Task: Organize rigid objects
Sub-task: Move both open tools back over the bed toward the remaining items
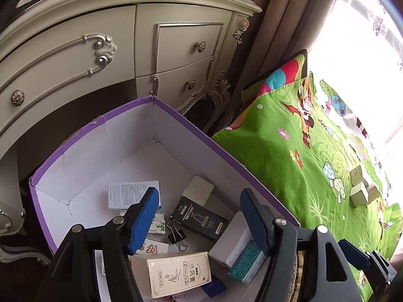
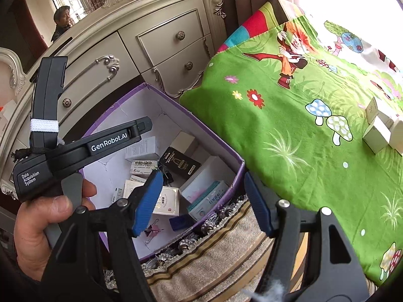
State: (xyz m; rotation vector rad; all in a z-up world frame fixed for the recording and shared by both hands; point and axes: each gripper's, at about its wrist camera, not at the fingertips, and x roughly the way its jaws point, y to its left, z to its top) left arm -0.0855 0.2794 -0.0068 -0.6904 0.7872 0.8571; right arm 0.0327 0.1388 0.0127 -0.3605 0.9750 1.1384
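A purple-edged cardboard box (image 1: 176,115) with a white inside holds several small cartons, among them a black carton (image 1: 200,216), a cream carton with a printed drawing (image 1: 178,274) and a teal-ended white carton (image 1: 236,251), plus binder clips (image 1: 177,236). My left gripper (image 1: 201,216) hangs open above the box's contents with nothing between its blue pads. My right gripper (image 2: 204,201) is open over the box's near rim (image 2: 241,166), empty too. A few pale cartons (image 2: 380,130) lie far right on the green blanket (image 2: 289,125). A hand (image 2: 45,216) holds the left gripper's body.
A cream dresser (image 1: 100,50) with metal knobs stands behind the box. Brown curtains (image 1: 277,25) hang beside a bright window. A striped, fringed cloth (image 2: 214,251) lies under the box's near edge. A mirror above the dresser reflects a person.
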